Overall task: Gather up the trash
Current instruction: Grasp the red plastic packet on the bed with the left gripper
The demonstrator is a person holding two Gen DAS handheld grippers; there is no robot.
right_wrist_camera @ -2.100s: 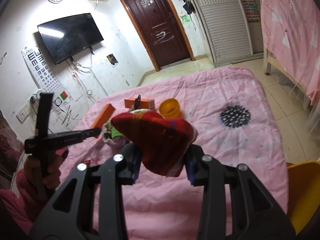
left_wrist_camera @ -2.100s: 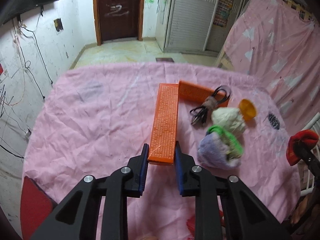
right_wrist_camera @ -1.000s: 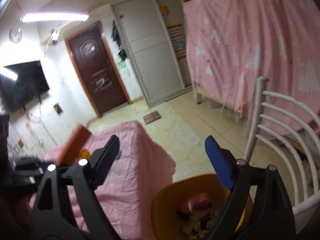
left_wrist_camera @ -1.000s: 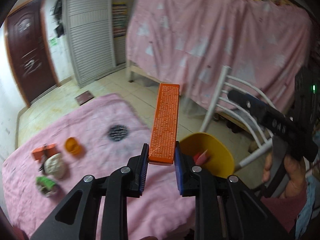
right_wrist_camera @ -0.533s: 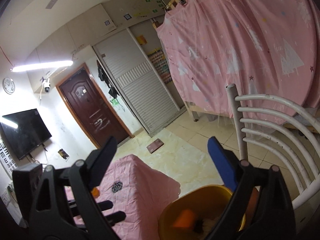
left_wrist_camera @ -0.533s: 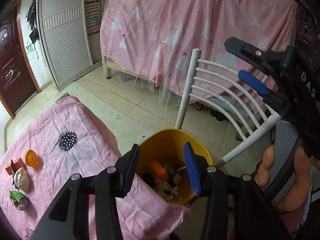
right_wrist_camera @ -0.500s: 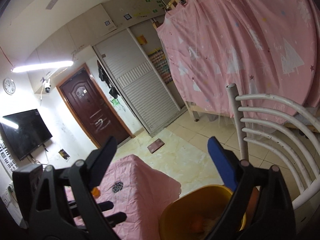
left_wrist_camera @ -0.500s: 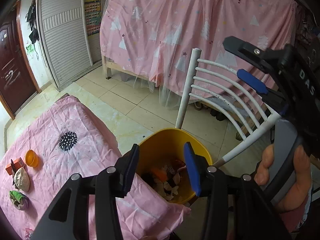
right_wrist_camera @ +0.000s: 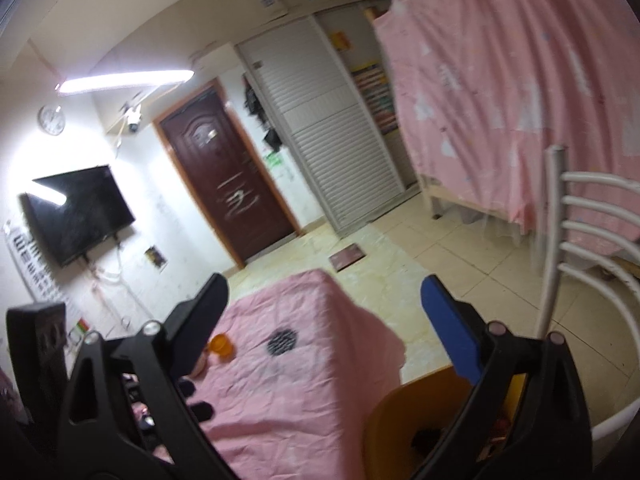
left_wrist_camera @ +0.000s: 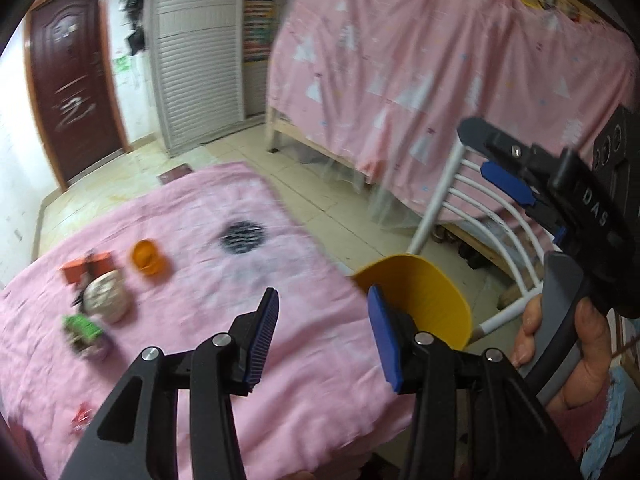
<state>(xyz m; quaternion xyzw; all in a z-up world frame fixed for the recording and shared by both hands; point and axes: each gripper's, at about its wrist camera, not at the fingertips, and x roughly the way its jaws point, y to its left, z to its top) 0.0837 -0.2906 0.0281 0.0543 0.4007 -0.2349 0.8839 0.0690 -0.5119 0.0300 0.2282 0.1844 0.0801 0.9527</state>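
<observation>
Hovering over the pink-covered worktop (left_wrist_camera: 312,360), the left gripper (left_wrist_camera: 324,338) stands wide apart and empty, as does the right gripper (right_wrist_camera: 324,328). Remaining trash (an orange box (left_wrist_camera: 74,272), orange cup (left_wrist_camera: 146,257), pale wad (left_wrist_camera: 107,302)) lies far left; yellow bin (left_wrist_camera: 428,296) sits beside the edge.

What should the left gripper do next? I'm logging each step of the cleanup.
Probably swing the open, empty left gripper toward the cluster by the orange cup: the pale wad and green wrapper lie on the pink cloth, outside the yellow bin.
</observation>
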